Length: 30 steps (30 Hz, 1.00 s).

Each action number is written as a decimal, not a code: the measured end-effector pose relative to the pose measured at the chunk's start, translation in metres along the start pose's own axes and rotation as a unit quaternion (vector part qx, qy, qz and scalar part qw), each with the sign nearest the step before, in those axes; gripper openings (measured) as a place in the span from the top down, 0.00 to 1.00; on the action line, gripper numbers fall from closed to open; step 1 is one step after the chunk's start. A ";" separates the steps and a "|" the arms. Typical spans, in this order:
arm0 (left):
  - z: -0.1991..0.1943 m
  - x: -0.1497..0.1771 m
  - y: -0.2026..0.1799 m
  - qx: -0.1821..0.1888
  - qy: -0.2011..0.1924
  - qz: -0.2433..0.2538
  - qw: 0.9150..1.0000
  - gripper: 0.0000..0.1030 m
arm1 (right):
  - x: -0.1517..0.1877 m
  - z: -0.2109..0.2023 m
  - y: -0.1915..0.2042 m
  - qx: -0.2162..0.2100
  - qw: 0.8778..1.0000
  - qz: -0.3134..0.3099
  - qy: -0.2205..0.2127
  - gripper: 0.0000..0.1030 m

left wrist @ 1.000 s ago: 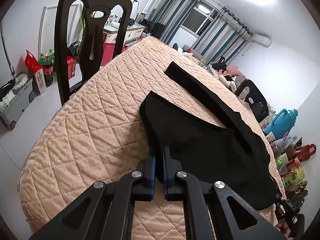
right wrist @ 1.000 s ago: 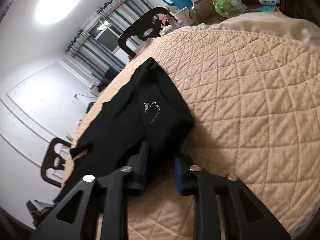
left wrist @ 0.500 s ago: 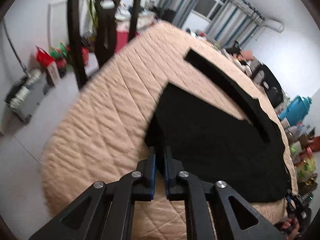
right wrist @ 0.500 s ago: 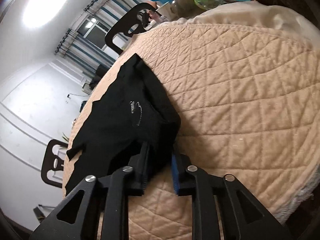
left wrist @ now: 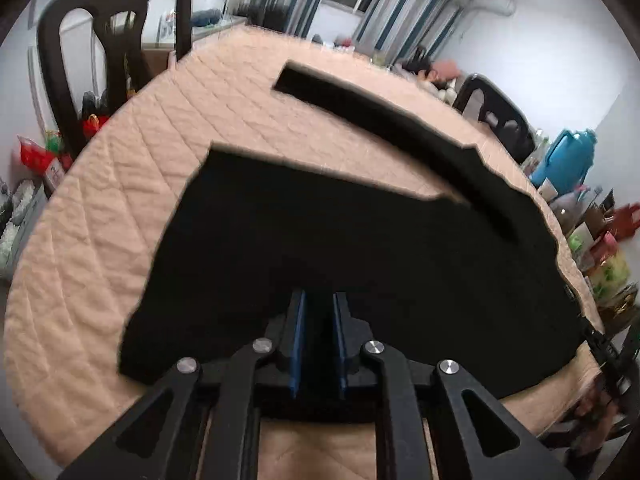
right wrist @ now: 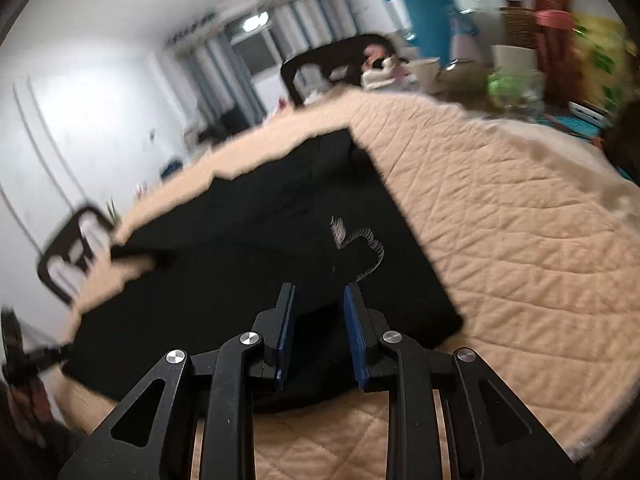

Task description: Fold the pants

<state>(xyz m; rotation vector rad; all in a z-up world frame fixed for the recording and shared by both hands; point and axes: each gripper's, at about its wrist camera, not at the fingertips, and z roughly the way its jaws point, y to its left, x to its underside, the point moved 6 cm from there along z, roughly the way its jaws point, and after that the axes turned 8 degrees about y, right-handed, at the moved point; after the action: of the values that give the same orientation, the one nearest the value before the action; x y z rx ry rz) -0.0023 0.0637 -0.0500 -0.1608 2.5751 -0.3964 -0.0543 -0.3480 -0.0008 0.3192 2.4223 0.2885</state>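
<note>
Left gripper [left wrist: 319,312]: jaws narrow and opening, blue pads just apart over black cloth; near hem of the pants [left wrist: 340,248] lies between and under the fingers, but whether the pads still press it cannot be told from the blurred frame. Right gripper [right wrist: 319,312]: jaws moderately apart and opening, pads flanking the near edge of the pants [right wrist: 248,264], a visible gap on each side of the cloth.

Pants: black, spread flat on the bench [left wrist: 100,208], which carries a quilted beige cover. In the left wrist view the main body fills centre frame; one narrow leg runs off toward 12 o'clock, ending in a squared cuff, with beige cover showing between it and the wider part. In the right wrist view the garment's straight side edge runs from 1 o'clock down to 4 o'clock; a small white stitched mark [right wrist: 360,248] sits just ahead of the fingertips.

Surroundings, left wrist view: dark chair [left wrist: 116,40] at 10 o'clock beyond the bench edge; second chair [left wrist: 496,116] at 2 o'clock; teal jug [left wrist: 568,160] at 3 o'clock among bottles and packets; striped curtains [left wrist: 400,12] at 12 o'clock. Both frames motion-blurred.
</note>
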 end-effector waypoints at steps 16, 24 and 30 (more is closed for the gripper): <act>0.034 -0.051 -0.021 -0.039 0.013 0.049 0.998 0.69 | -0.029 0.024 0.016 0.047 0.996 -0.076 0.007 0.76; 0.025 -0.053 -0.019 -0.055 0.007 0.056 0.997 0.67 | -0.046 0.029 -0.008 0.074 0.996 -0.049 0.021 0.76; 0.037 -0.059 -0.017 -0.061 0.010 0.058 0.996 0.64 | -0.051 0.059 0.009 0.053 0.992 -0.092 0.066 0.76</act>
<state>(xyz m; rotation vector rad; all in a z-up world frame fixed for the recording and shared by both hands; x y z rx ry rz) 0.0679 0.0501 -0.0465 -0.0507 2.6140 -0.1997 0.0229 -0.3474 -0.0123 0.1235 2.5814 0.1014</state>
